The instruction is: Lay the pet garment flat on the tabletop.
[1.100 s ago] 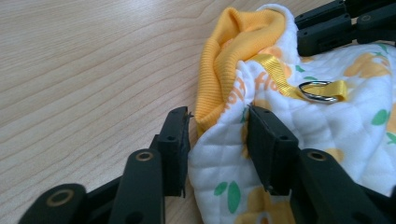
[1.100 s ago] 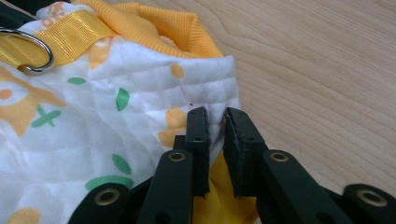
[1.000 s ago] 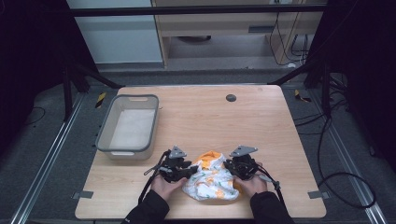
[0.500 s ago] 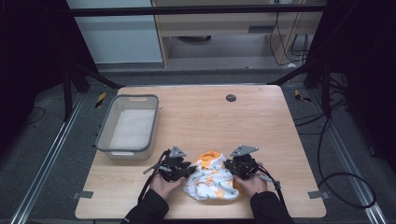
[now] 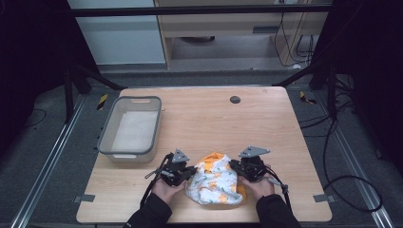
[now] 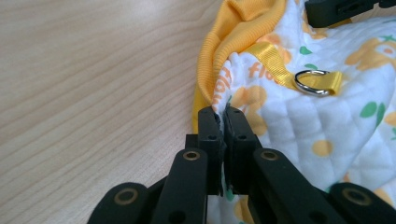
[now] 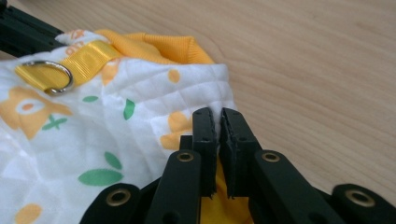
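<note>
Near the front edge of the wooden table (image 5: 199, 118), between both grippers: a crumpled quilted white cloth (image 5: 215, 184) printed with orange and green shapes, trimmed in orange ribbing, with a yellow ribbon loop carrying a metal ring (image 6: 312, 83). Left gripper (image 6: 223, 122) just closed, pinching the cloth's left edge by the ribbing; right gripper (image 7: 218, 127) clamped on its right edge. Both hands low on the table, forearms entering from the bottom, grey bin (image 5: 107, 137) well apart at left.

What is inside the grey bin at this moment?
The grey bin on the table shows a pale, bare floor in the high view, with nothing lying in it. Its near wall hides a thin strip of that floor.
</note>
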`<state>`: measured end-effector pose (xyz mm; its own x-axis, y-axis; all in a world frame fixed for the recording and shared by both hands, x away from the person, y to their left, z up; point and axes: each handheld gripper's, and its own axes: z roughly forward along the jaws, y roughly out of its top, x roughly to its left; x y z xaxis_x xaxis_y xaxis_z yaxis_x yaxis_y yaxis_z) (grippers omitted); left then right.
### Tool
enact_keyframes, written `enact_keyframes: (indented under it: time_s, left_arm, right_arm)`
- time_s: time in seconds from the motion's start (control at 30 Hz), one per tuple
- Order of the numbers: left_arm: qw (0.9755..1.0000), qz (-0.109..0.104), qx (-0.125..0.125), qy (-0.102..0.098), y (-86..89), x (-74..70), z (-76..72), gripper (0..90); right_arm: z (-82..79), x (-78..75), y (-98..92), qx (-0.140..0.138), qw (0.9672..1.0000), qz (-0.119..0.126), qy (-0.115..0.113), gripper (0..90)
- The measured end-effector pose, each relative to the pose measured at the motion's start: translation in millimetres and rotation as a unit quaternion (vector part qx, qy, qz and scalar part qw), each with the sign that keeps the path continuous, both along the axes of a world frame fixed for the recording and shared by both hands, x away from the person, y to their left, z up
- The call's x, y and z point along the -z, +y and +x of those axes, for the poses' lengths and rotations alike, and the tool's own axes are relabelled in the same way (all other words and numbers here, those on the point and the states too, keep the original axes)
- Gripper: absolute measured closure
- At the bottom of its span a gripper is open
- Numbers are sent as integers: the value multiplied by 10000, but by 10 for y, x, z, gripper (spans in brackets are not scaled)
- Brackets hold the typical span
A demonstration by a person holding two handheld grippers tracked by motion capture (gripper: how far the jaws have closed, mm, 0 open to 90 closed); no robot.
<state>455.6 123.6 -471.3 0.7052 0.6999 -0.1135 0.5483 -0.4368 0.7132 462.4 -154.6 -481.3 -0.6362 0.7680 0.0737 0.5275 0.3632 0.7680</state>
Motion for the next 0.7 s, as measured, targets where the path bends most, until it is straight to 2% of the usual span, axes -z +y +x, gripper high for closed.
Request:
enact_keyframes:
  time_s: [0.33, 0.7]
  left_arm:
    - [9993, -279, -74, -246, 38, -216, -68, 871]
    - [9977, -454, -159, -488, 70, -386, -110, 872]
  right_arm:
    - [-91, -254, -125, -42, 9984, 427, -366, 850]
    - [-114, -384, -134, -94, 9969, 511, -593, 851]
